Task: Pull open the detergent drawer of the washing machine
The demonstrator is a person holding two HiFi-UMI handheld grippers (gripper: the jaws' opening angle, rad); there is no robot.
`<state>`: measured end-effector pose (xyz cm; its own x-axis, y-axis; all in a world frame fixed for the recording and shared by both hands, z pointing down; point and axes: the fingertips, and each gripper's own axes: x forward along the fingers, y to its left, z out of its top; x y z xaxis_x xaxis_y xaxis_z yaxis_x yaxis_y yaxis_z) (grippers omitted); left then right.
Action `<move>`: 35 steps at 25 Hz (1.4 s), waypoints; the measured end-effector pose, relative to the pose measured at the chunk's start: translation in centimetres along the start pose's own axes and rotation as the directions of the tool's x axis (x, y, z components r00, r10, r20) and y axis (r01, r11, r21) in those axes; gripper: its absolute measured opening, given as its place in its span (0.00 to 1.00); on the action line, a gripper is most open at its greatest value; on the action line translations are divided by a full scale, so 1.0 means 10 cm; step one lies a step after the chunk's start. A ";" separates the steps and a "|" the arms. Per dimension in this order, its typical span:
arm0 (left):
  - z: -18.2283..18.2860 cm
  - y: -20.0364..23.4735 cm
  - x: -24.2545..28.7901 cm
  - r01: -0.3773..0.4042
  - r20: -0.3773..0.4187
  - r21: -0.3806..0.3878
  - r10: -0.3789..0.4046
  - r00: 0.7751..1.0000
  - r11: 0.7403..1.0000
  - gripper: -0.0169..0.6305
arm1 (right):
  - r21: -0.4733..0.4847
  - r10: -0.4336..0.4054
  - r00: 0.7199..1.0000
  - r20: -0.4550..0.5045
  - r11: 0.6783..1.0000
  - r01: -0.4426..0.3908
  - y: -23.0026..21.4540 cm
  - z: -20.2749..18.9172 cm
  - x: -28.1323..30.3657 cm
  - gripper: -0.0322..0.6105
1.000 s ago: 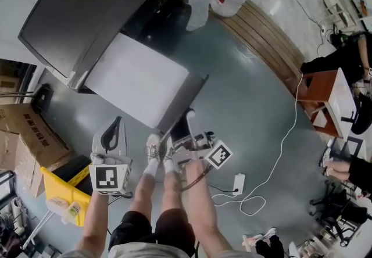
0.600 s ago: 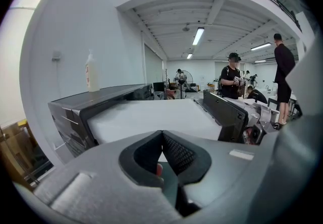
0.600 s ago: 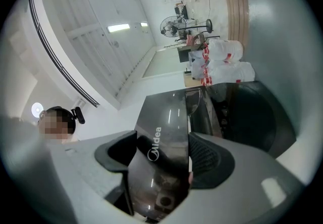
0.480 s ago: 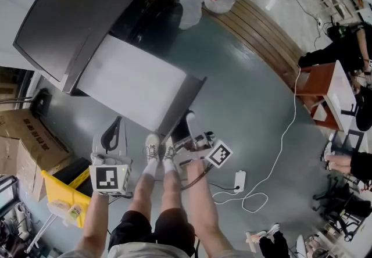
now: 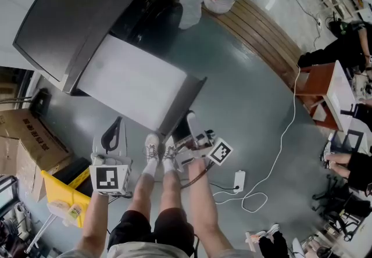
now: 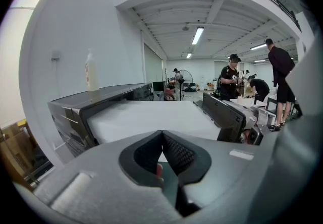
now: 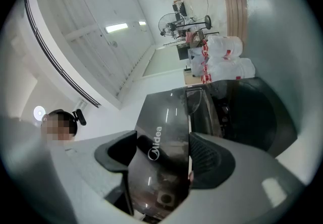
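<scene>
The washer [image 5: 81, 7] stands on the floor [image 5: 244, 94], dark grey, at the upper left of the head view. Its drawer [image 5: 131, 79] is out, a wide white slab reaching from the washer toward the person's feet, and it ends in a dark front panel [image 5: 185, 99].

The right gripper [image 5: 190, 126] is at the near end of that panel. Its own view shows the 2 fingers [image 7: 212, 155] clenched on the panel [image 7: 161, 137], which fills the gap between them and bears a Midea logo.

The left gripper [image 5: 116, 126] hangs just beside the drawer's near left corner, clear of it. Its fingers [image 6: 176, 152] are pressed together with nothing between them.

A white bottle [image 6: 91, 71] stands upright on the washer's top.
</scene>
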<state>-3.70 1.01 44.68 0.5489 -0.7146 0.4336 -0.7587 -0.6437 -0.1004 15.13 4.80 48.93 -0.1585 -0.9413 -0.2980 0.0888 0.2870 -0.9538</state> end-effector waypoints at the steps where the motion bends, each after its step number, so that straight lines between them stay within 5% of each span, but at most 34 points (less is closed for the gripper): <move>1: 0.02 0.01 0.00 0.000 0.001 0.000 0.000 1.000 1.000 0.04 | 0.001 -0.003 1.000 -0.005 1.000 0.003 -0.01 -0.01 0.00 0.55; 13: 0.11 -0.07 0.03 0.021 0.010 0.006 -0.021 1.000 1.000 0.04 | -0.103 -0.050 0.999 -0.011 0.994 0.049 0.10 0.21 -0.26 0.55; 17: 0.23 -0.12 0.04 0.039 0.033 0.010 -0.040 0.999 0.999 0.04 | -0.277 -0.138 0.990 -0.004 0.952 0.131 0.29 0.37 -0.29 0.55; 21: 0.49 -0.16 0.05 0.052 0.063 0.010 -0.053 0.997 0.999 0.04 | -0.501 -0.277 0.961 0.013 0.830 0.246 0.55 0.48 -0.22 0.55; 27: 1.10 -0.15 0.03 0.061 0.136 0.025 -0.064 0.989 0.998 0.04 | -0.734 -0.365 0.929 0.061 0.614 0.290 1.16 0.56 0.12 0.55; 35: 1.96 0.03 -0.27 0.050 0.232 0.027 -0.054 0.971 0.998 0.04 | -0.938 -0.418 0.899 0.132 0.241 0.250 2.12 0.39 0.61 0.55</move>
<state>1.41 -2.62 25.95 0.6557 -0.7225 0.2192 -0.7209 -0.6854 -0.1025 19.87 4.44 27.08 -0.0497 -0.9895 0.1356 -0.9403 0.0006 -0.3402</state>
